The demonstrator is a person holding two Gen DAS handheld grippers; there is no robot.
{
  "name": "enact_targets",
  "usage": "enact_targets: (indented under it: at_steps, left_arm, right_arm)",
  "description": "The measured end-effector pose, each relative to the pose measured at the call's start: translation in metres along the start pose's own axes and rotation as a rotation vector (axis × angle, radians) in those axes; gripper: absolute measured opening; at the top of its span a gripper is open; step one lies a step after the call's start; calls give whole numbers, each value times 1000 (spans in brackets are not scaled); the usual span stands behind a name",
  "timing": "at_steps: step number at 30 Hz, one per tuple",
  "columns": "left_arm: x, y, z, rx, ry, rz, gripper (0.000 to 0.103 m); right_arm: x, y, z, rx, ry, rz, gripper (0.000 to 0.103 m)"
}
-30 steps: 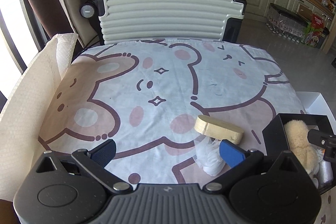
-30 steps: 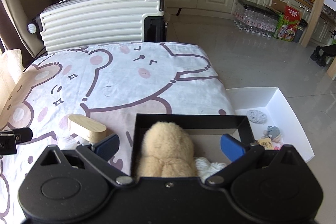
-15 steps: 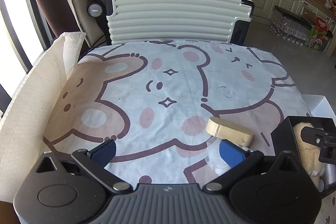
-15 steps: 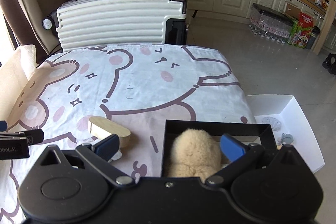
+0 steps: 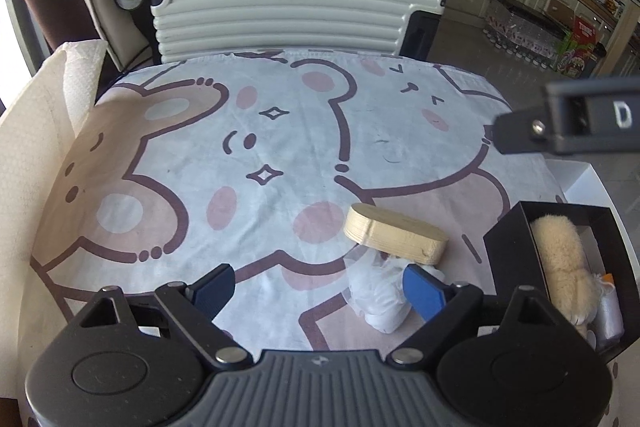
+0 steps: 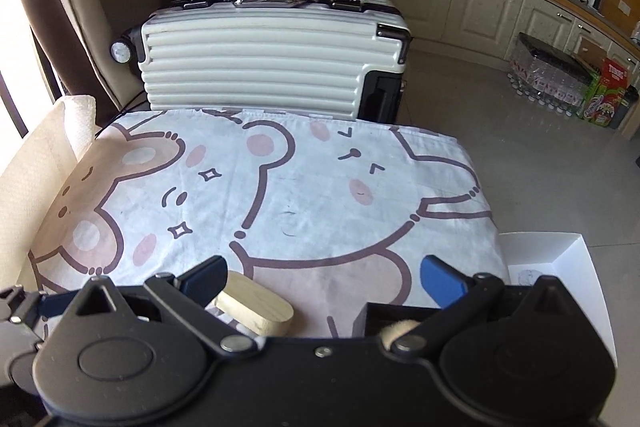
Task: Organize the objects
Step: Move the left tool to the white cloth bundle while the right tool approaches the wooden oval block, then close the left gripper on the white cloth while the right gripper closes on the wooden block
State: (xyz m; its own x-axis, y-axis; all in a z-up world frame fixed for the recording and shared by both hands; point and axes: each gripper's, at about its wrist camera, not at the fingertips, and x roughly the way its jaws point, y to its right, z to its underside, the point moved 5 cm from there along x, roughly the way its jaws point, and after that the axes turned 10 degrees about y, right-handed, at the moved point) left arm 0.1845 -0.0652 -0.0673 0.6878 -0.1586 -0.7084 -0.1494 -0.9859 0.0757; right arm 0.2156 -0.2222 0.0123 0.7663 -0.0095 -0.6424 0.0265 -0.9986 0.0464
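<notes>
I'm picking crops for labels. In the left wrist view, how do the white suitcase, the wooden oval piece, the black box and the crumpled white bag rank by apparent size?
1. white suitcase, though farthest away.
2. black box, cut off by the gripper body, so partly unsure.
3. wooden oval piece and crumpled white bag look about alike; the bag is nearer and partly hidden, so I won't rank them.

Matt printed white cotton-like bear-pattern cloth [image 5: 280, 147] ahead of the claw. Pale oval wooden block [image 5: 394, 233], smooth, faint layer lines, beyond the right pad. Crinkly translucent white plastic bag [image 5: 376, 297] just inside that pad. Fluffy beige plush toy [image 5: 560, 259] in a matt black box, probably card [image 5: 504, 247], further right. Glossy ribbed cream hard-plastic suitcase [image 6: 260, 67] far ahead. Embossed white paper towel [image 5: 28, 167] left.
</notes>
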Motion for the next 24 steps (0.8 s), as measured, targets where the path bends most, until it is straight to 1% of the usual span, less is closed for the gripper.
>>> enact_targets:
  at_steps: [2, 5, 6, 8, 10, 14, 15, 16, 19, 24]
  left_arm:
    - [3, 7, 2, 30, -1, 26, 90]
    - [10, 13, 6, 59, 1, 88, 90]
    - [13, 14, 8, 72, -3, 100, 89]
    - [19, 13, 10, 93, -6, 111, 83]
    - [23, 12, 12, 100, 0, 139, 79]
    - [32, 16, 17, 122, -14, 206, 67]
    - [34, 17, 18, 133, -19, 217, 66]
    - [36, 18, 20, 142, -27, 227, 65]
    - [44, 20, 24, 150, -49, 249, 63]
    - [54, 21, 28, 146, -67, 274, 62]
  right_arm:
    - [9, -6, 1, 10, -23, -24, 103]
    - [21, -10, 8, 43, -45, -47, 103]
    - [24, -10, 10, 59, -44, -48, 103]
    - [31, -10, 17, 77, -54, -74, 103]
    - [41, -10, 22, 83, -73, -107, 91]
    - [60, -10, 28, 103, -92, -162, 83]
    - [65, -11, 30, 102, -99, -176, 79]
    - [70, -13, 32, 97, -105, -192, 77]
    - [84, -17, 38, 81, -116, -218, 76]
    - [108, -16, 50, 101, -163, -241, 75]
